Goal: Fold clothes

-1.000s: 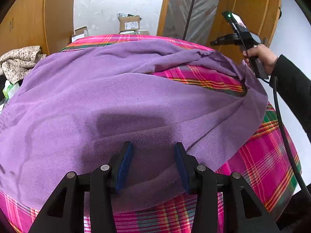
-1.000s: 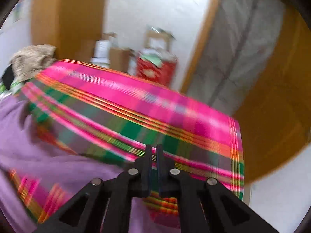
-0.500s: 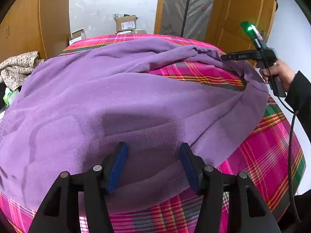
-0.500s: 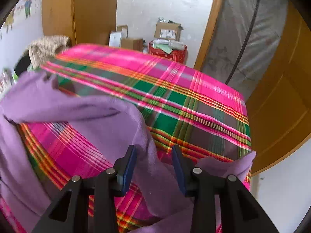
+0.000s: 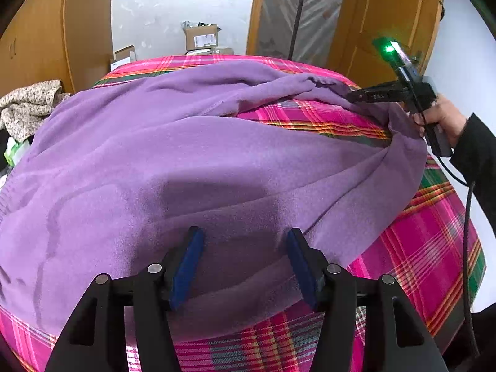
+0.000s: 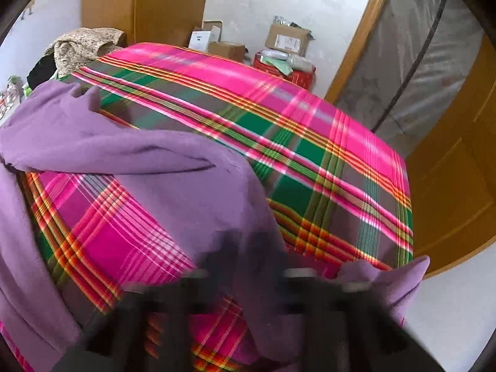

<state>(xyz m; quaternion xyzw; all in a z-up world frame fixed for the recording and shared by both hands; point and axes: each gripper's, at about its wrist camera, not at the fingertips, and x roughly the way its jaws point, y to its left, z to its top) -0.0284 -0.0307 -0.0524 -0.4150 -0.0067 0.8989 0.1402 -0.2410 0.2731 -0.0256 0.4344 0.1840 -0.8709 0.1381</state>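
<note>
Purple fleece garment (image 5: 173, 167) lies spread wide over the plaid-covered surface (image 5: 434, 248), long axis running left to right across the left wrist view, near hem toward the camera. Left tongs (image 5: 245, 263) hang gaping wide just above the near hem, nothing between the blue pads; fabric sits directly ahead and below them. Right tongs (image 5: 356, 96) are at the far right corner, where the fleece bunches into a raised fold; a hand (image 5: 440, 117) holds the handle. Their own view is motion-blurred, so I cannot tell whether they pinch the cloth or stand apart. Left is nearer the hem, right nearer the bunched corner. Floral cloth pile (image 5: 28, 108) sits off the left edge. Garment not yet neatly folded.
</note>
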